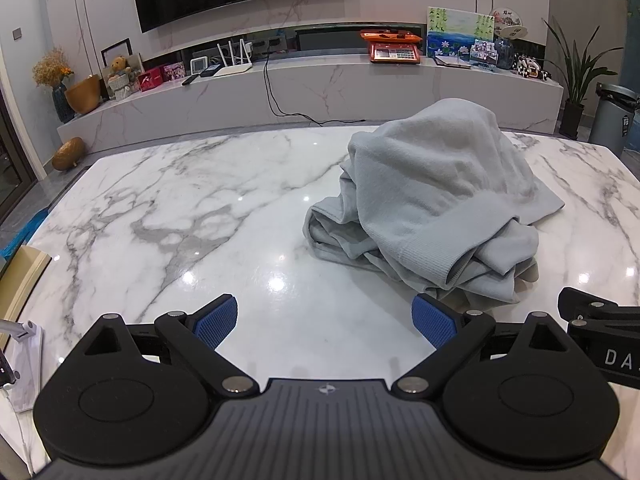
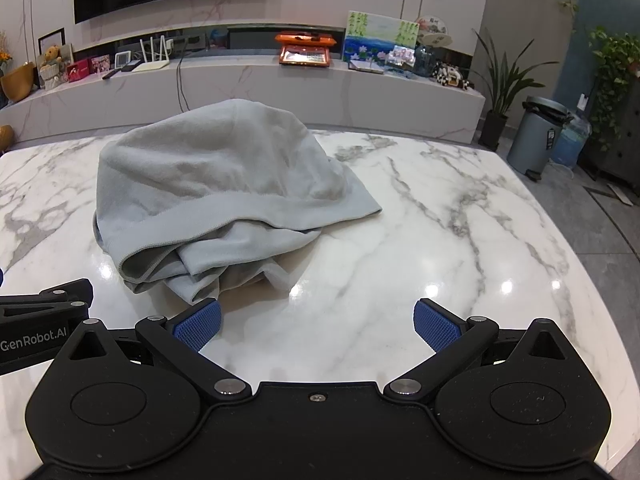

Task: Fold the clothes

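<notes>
A light grey garment (image 1: pixel 436 196) lies crumpled in a heap on the white marble table (image 1: pixel 180 220), its ribbed hem turned toward me. In the right wrist view the same garment (image 2: pixel 216 196) sits left of centre on the table (image 2: pixel 440 220). My left gripper (image 1: pixel 325 325) hovers over the table's near edge, open, with only bare marble between its blue pads; the heap lies just ahead and to its right. My right gripper (image 2: pixel 318 326) is open too, empty, with the heap ahead and to its left. Each gripper's black body shows at the edge of the other's view.
Behind the table runs a long marble TV bench (image 1: pixel 320 80) with a router, an orange scale (image 1: pixel 394 50), pictures and vases. A grey bin (image 2: pixel 540 136) and potted plants (image 2: pixel 500 92) stand on the floor at right. A phone stand and papers (image 1: pixel 24 360) sit at the table's left edge.
</notes>
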